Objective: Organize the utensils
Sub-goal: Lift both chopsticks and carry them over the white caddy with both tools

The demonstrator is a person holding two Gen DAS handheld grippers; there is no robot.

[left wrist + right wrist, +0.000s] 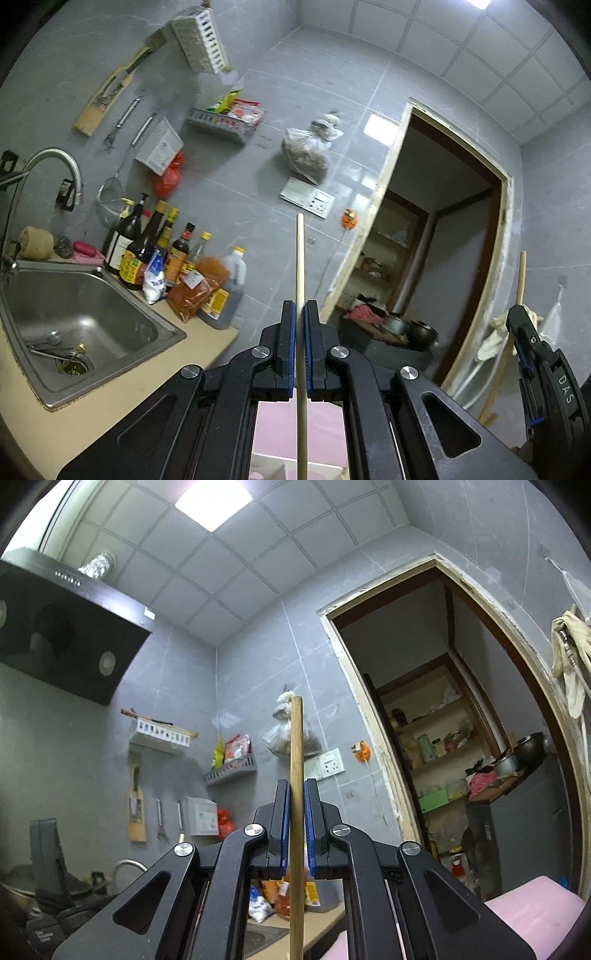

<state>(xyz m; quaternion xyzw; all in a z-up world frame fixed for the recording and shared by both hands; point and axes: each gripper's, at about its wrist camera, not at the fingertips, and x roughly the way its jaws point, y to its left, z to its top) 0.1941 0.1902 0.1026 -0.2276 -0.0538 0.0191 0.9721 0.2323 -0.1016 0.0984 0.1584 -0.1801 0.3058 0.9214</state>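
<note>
My left gripper is shut on a pale wooden chopstick that stands upright between the blue pads and runs down past the bottom of the left wrist view. My right gripper is shut on a darker brown chopstick, also upright. At the right edge of the left wrist view the right gripper appears from the side, its chopstick sticking up above it. A white slotted utensil holder hangs high on the grey tiled wall, seen also in the right wrist view as a white rack.
A steel sink with a spoon in it and a curved tap lies lower left. Sauce bottles crowd the counter beside it. A knife board, strainer and bags hang on the wall. A doorway opens right; a range hood is upper left.
</note>
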